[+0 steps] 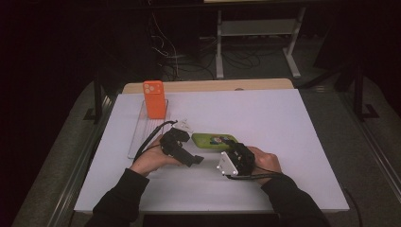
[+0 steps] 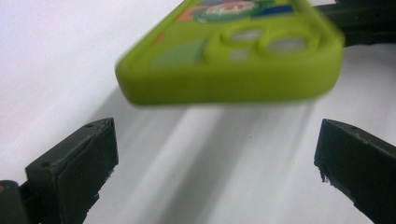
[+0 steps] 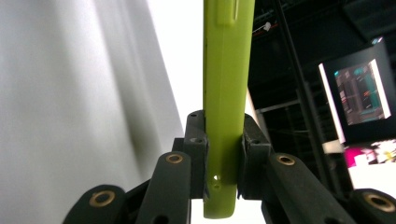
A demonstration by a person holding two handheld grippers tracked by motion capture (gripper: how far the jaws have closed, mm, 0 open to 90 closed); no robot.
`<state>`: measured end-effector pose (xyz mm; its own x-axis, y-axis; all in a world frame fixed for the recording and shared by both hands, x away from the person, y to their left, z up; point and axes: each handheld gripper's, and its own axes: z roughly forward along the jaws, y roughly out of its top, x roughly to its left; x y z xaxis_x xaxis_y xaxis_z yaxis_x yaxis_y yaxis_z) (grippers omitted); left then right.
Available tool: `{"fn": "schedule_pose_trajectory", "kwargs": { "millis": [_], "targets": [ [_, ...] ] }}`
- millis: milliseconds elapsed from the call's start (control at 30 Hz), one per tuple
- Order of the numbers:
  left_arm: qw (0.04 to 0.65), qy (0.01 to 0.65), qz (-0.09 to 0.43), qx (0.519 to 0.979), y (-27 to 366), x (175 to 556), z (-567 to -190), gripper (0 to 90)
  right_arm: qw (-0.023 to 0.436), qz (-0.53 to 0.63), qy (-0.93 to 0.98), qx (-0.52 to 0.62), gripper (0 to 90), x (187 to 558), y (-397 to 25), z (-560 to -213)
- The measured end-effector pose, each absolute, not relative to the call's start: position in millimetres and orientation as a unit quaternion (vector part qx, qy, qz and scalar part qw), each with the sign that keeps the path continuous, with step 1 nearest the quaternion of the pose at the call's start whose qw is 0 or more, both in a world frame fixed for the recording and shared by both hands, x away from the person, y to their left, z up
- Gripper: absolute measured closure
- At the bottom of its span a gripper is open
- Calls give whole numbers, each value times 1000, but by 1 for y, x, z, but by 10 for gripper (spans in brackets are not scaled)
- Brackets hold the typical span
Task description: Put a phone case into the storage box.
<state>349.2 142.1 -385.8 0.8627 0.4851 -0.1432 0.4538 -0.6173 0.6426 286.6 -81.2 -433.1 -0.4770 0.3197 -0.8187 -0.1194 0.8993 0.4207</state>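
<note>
Right gripper (image 3: 223,154) jaws clamp green phone case (image 2: 233,60); left gripper (image 2: 215,158) jaws wide, empty; print unreadable.

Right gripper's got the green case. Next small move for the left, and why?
Probably ease the left gripper forward and close it on the green case's near end. Its jaws stand wide open just short of that end, which hangs above the table, while the right gripper clamps the other end. A second grip would steady the case.

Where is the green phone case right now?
In the high view the green phone case is near the middle of the white table, between the two grippers. The right gripper pinches one end; the open left gripper faces the other.
</note>
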Motion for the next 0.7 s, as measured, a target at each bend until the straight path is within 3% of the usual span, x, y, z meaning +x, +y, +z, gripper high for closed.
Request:
{"fn": "schedule_pose_trajectory", "kwargs": {
  "millis": [433,700],
  "targets": [
    [354,250,33,901,144,351,-382,0,400,309,843,184,754,302,-101,-418],
    [351,256,31,900,144,351,-382,0,311,371,833,267,754,310,-111,-414]
  ]
}}
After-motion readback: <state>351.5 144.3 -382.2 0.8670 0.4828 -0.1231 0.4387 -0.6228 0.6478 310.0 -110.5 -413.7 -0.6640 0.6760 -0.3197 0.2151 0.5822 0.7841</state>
